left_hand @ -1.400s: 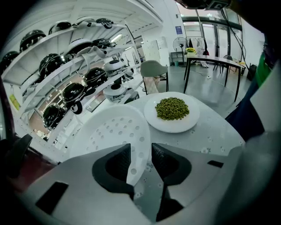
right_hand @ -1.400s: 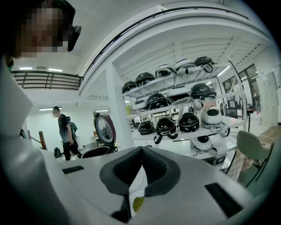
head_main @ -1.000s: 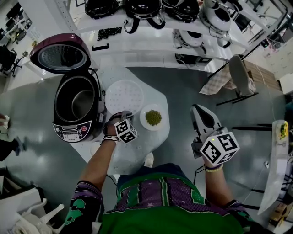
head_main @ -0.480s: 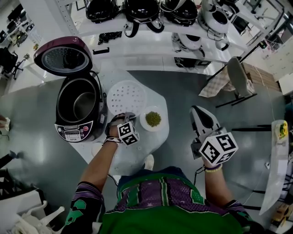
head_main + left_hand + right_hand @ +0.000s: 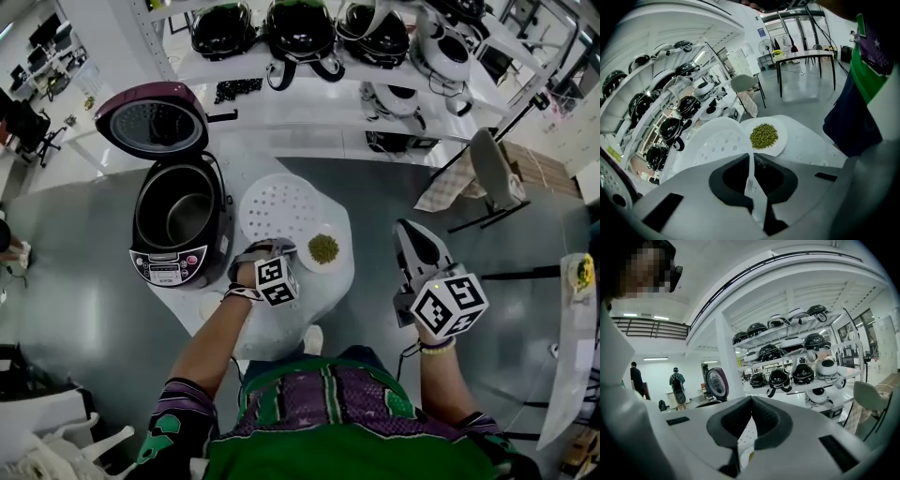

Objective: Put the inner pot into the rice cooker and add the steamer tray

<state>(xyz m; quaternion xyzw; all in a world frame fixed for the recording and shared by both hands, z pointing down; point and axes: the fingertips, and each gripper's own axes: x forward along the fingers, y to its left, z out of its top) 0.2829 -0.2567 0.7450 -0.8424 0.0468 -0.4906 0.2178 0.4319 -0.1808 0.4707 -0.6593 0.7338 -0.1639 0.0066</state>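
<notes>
The dark rice cooker (image 5: 178, 230) stands at the left of the small white table (image 5: 300, 305), its purple lid (image 5: 155, 120) raised. The metal inner pot (image 5: 185, 214) sits inside it. The white perforated steamer tray (image 5: 281, 208) is just right of the cooker. My left gripper (image 5: 270, 247) is shut on its near rim. In the left gripper view the thin white rim (image 5: 751, 180) runs between the jaws of the left gripper (image 5: 751, 158), with the steamer tray (image 5: 712, 145) beyond. My right gripper (image 5: 405, 225) hangs shut and empty in the air, right of the table. Seen in its own view, the right gripper (image 5: 751, 401) has its pads together.
A white plate of green beans (image 5: 323, 250) lies beside the tray, also the plate (image 5: 765, 136). A small white round thing (image 5: 211, 305) sits near the table's front left. Shelves of rice cookers (image 5: 300, 28) line the back. A chair (image 5: 492, 169) stands at the right.
My left gripper has risen a little with the tray's near rim in it. The right gripper has lifted slightly. The whole head view has shifted.
</notes>
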